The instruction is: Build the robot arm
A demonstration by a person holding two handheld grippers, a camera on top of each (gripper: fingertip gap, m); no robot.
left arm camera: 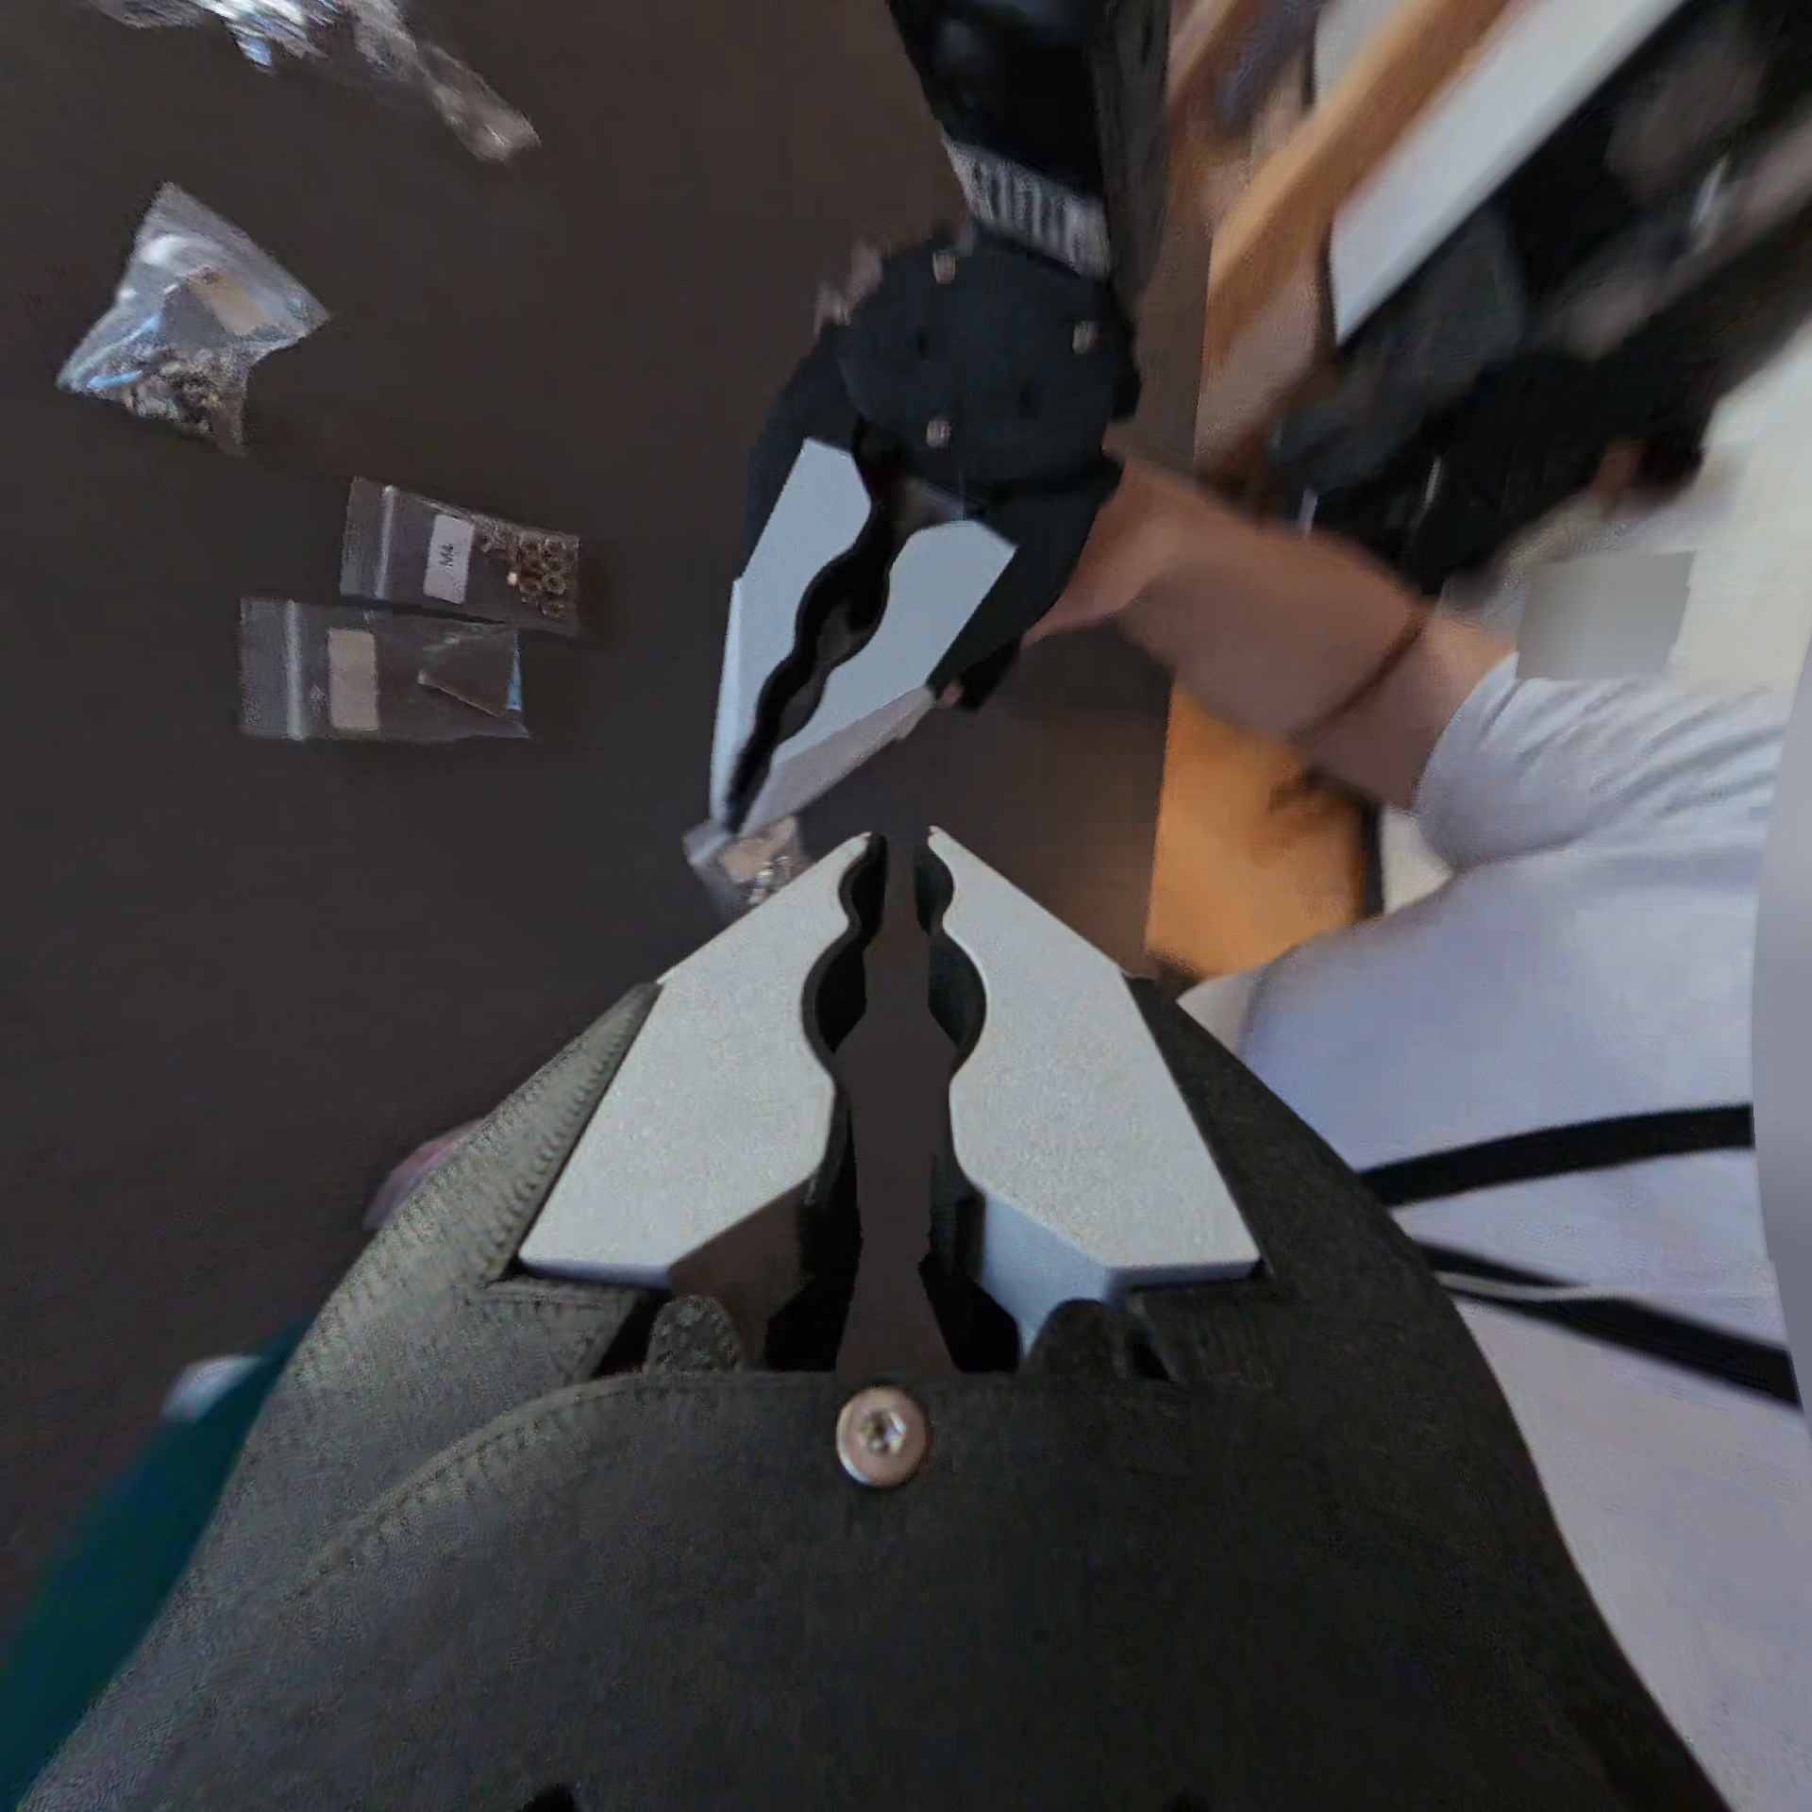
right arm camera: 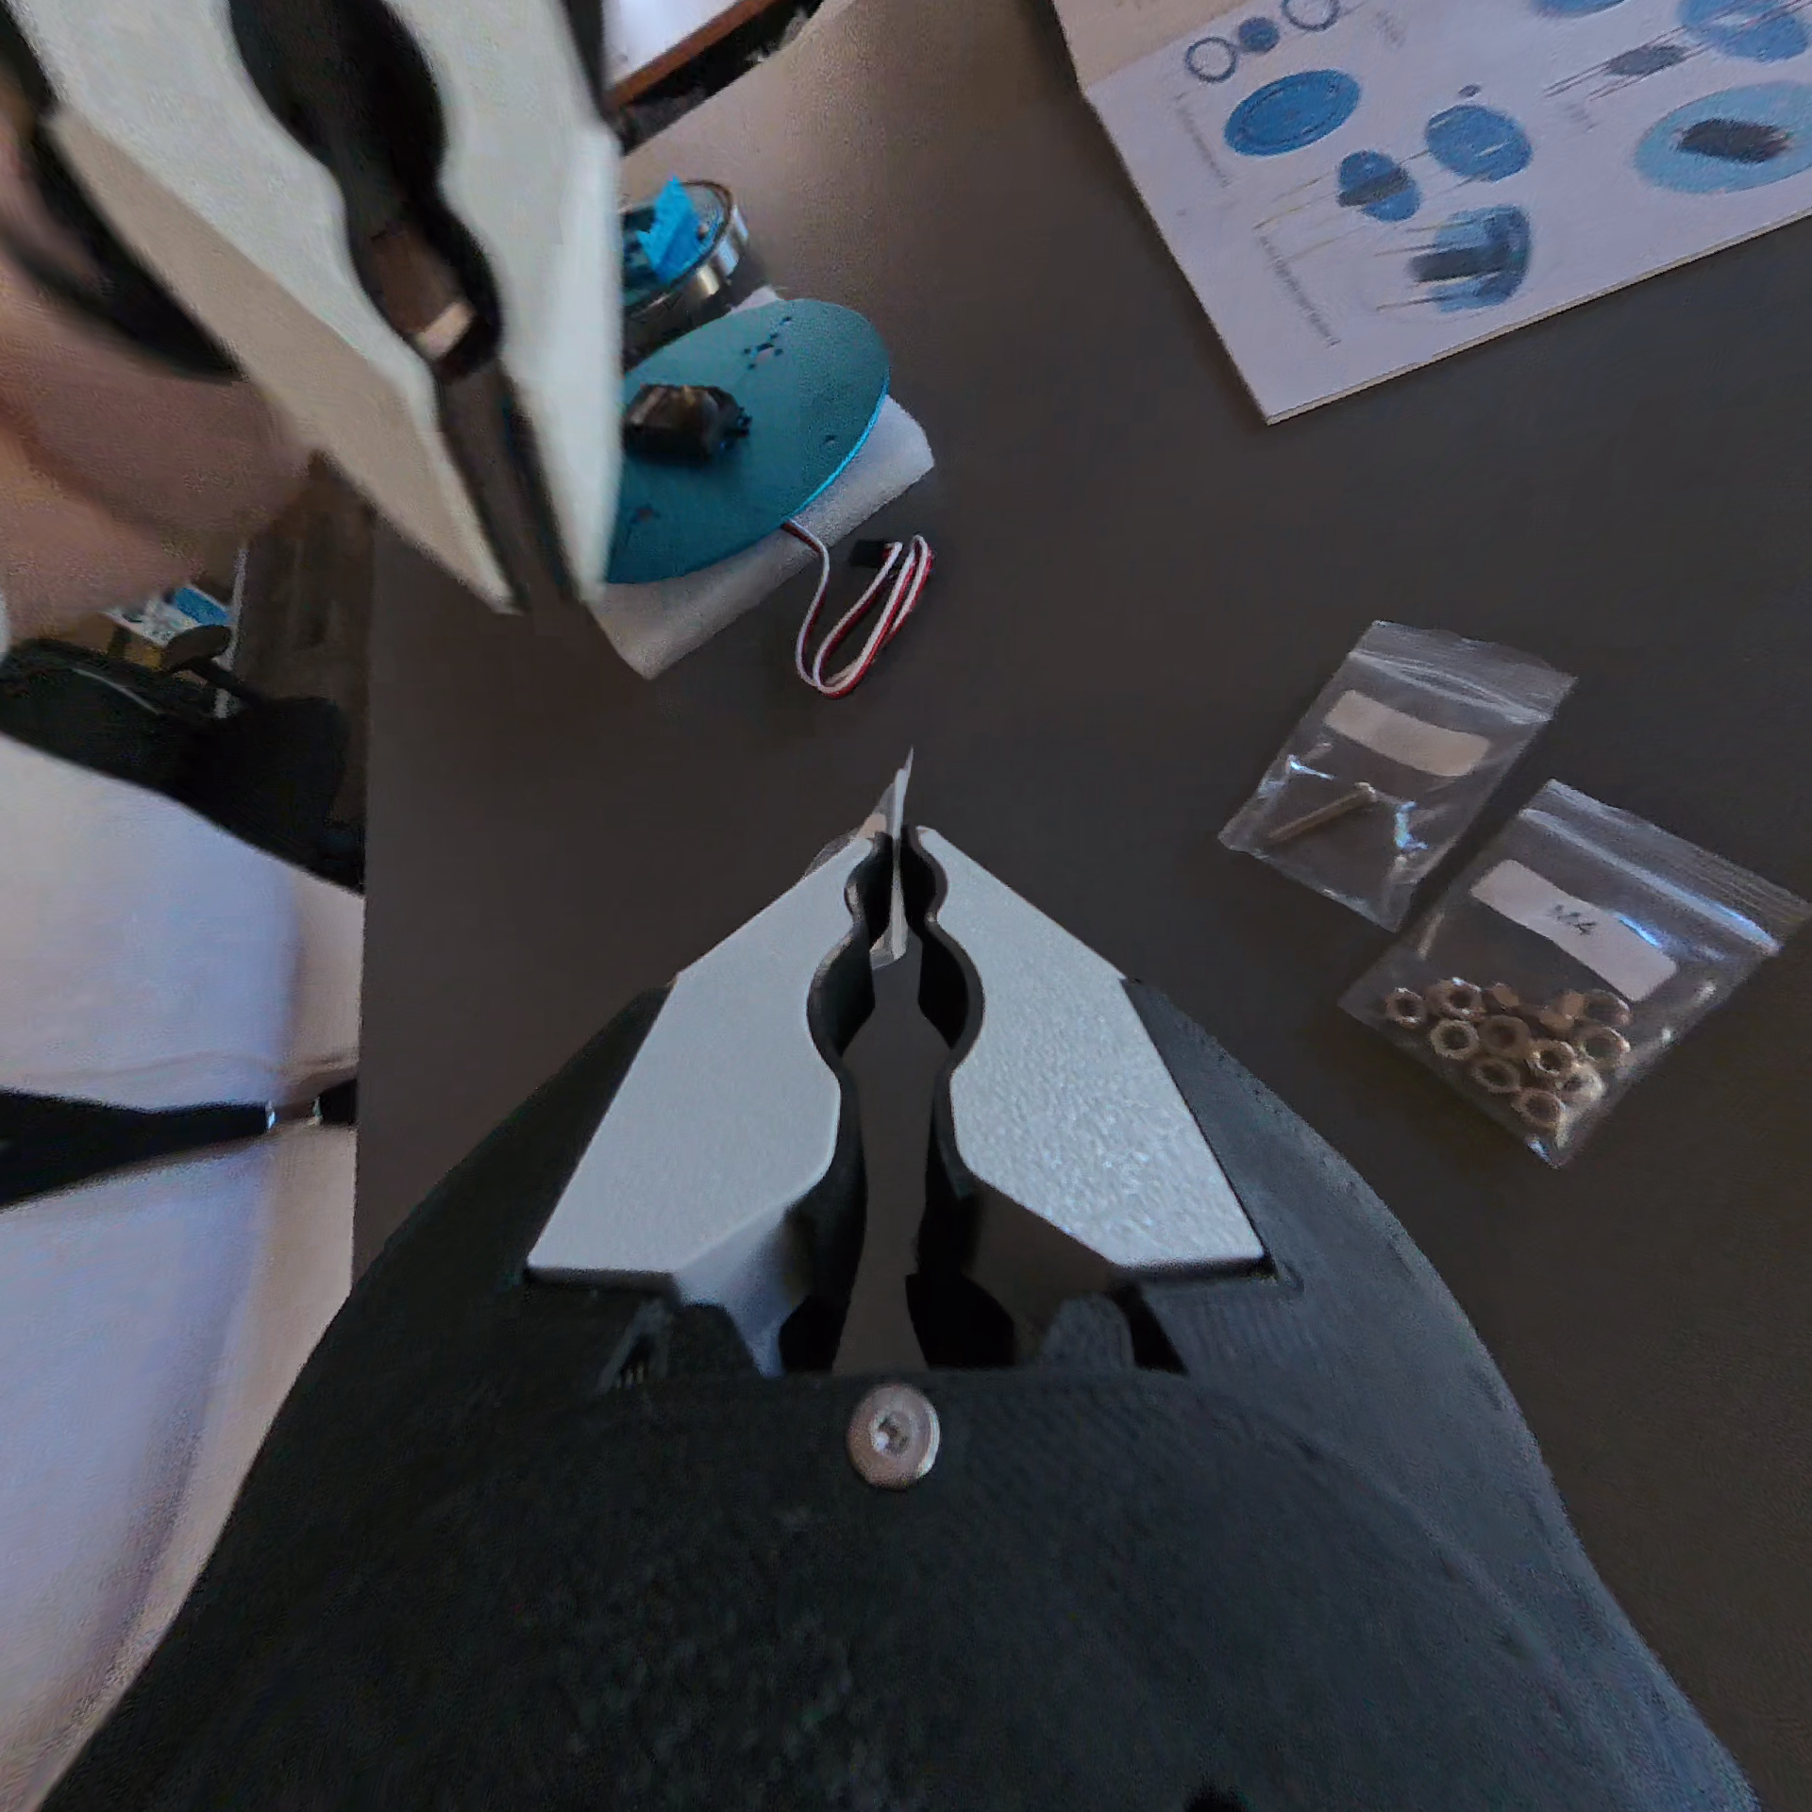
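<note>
Right gripper (right arm camera: pixel 904 841) pinching clear crumpled bag (left arm camera: pixel 750 863)

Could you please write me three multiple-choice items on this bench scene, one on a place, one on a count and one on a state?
1. Where does the blue disc lie?
A on a red tray; B on a white pad; C in a cardboard box.

2. How many small clear bags lie on the table to the right of the right gripper in its own view?
A two; B four; C none.

3. The right gripper is:
A wide open and empty; B shut on a clear bag edge; C shut on a spoon.

Answers:
1 B, the white pad shows beneath the disc's rim.
2 A, the bag with a screw and the bag with nuts.
3 B, thin clear film stands pinched between its fingertips.
</note>
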